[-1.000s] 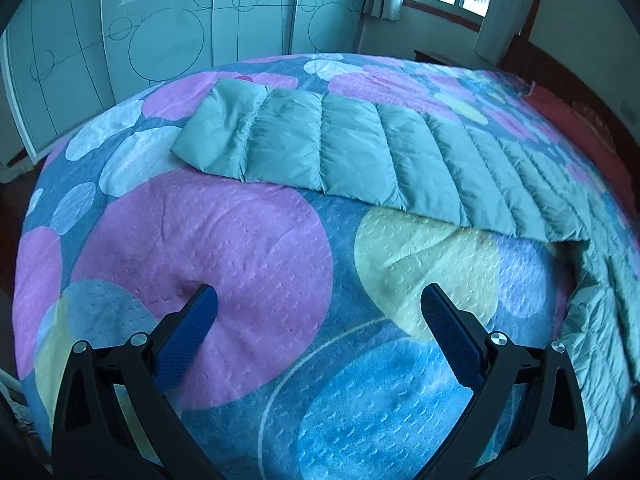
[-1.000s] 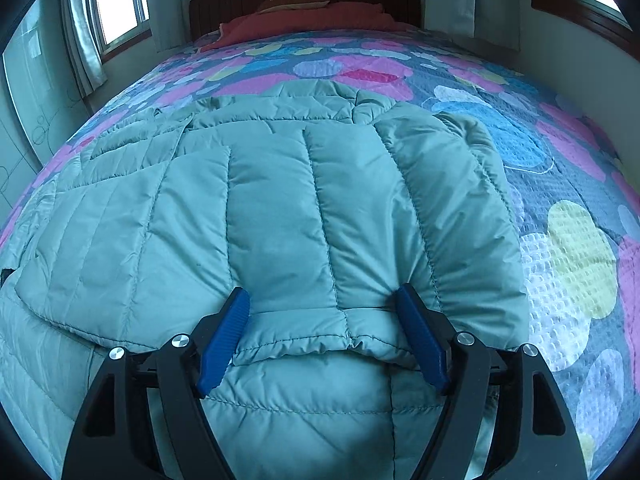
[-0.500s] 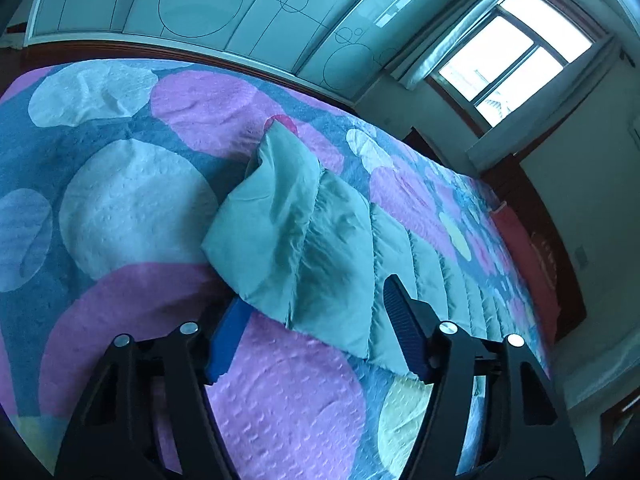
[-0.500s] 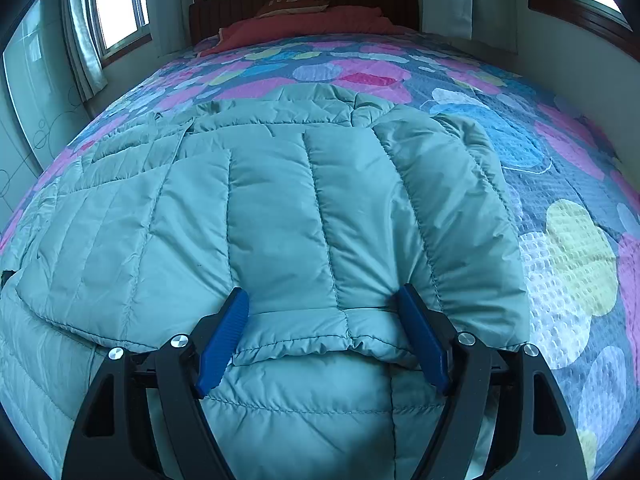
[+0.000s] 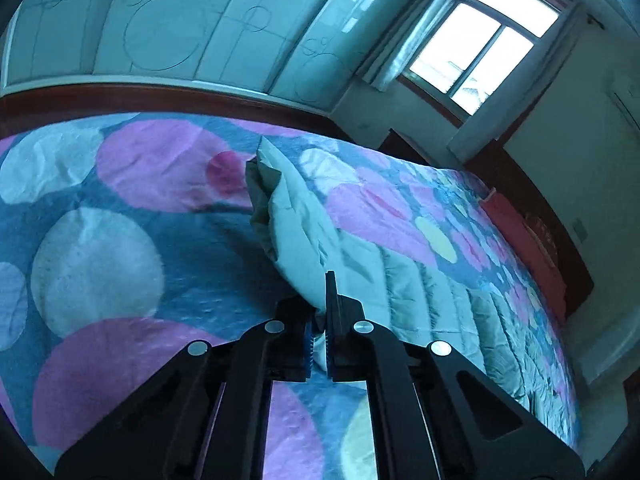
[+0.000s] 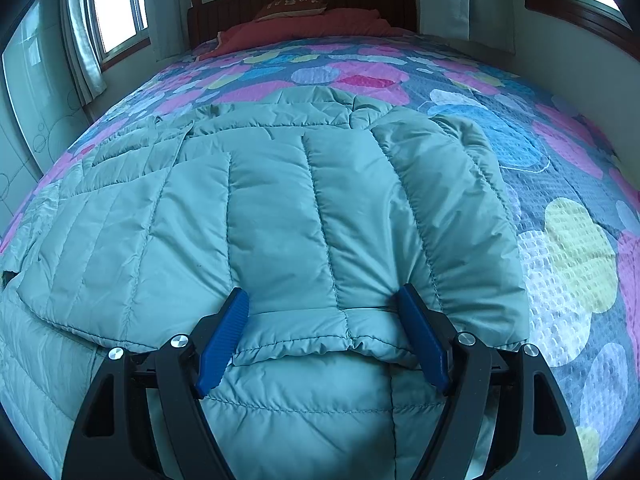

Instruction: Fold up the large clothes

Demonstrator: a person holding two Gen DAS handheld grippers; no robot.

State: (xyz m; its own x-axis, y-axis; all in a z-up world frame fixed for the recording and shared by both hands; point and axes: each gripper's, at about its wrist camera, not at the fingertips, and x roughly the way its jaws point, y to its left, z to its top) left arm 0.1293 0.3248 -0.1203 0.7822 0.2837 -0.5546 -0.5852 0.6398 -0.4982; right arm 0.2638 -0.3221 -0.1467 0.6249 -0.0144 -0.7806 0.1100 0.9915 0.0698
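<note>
A large pale green quilted down coat (image 6: 280, 208) lies spread on the bed, with one sleeve folded across its body. In the left wrist view its other sleeve (image 5: 304, 232) stretches out over the bedspread. My left gripper (image 5: 320, 312) is shut on the edge of that sleeve near the cuff. My right gripper (image 6: 324, 312) is open, its blue fingers (image 6: 224, 340) resting on the coat on either side of the folded sleeve's cuff end.
The bed has a bedspread (image 6: 568, 248) with coloured circles. A red pillow (image 6: 304, 28) and a dark headboard are at the far end. Wardrobe doors (image 5: 160, 28) and a window (image 5: 480, 48) stand beyond the bed's side.
My left gripper moved up to the sleeve's cuff end and shut on its edge. The right gripper has hardly moved.
</note>
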